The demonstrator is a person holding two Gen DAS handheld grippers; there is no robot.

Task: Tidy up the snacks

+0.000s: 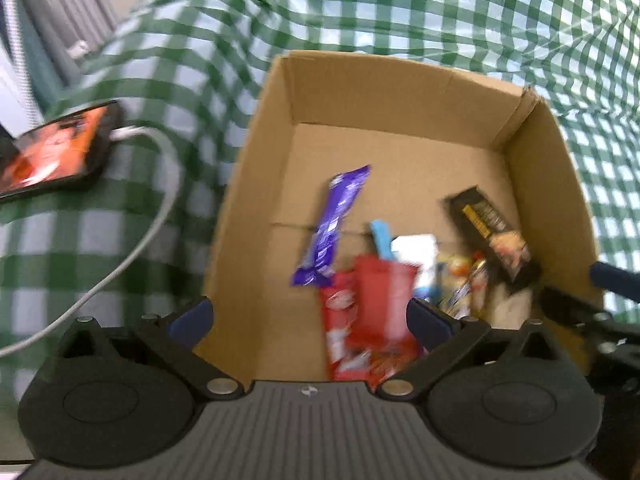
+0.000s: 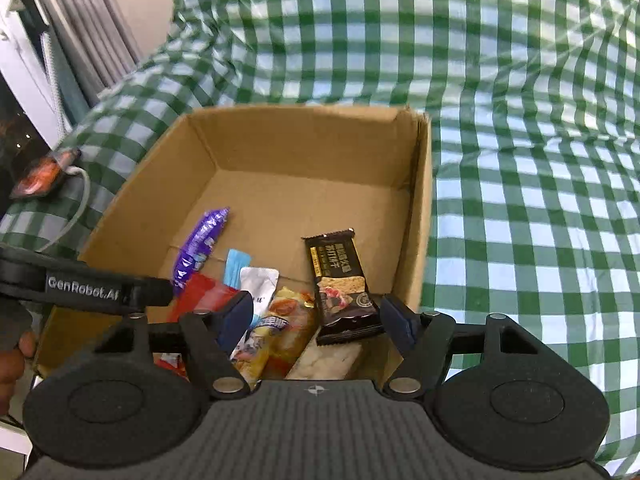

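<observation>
An open cardboard box [image 1: 384, 92] [image 2: 304, 136] sits on a green checked cloth. Inside lie several snacks: a purple bar [image 1: 332, 224] [image 2: 200, 244], red packets [image 1: 376, 312] [image 2: 200, 296], a black cracker pack [image 1: 492, 236] [image 2: 340, 284], a blue strip [image 2: 237, 268], a white sachet [image 2: 258, 284] and a yellow-orange packet [image 2: 280, 324]. My left gripper [image 1: 310, 320] is open and empty above the box's near side, over the red packets. My right gripper [image 2: 318, 320] is open and empty above the yellow and black packs.
A phone [image 1: 52, 152] with a lit screen and a white cable [image 1: 160, 208] lie on the cloth left of the box. Grey curtains [image 2: 92, 40] hang at the far left. The left gripper's body [image 2: 80, 288] crosses the right wrist view at the left.
</observation>
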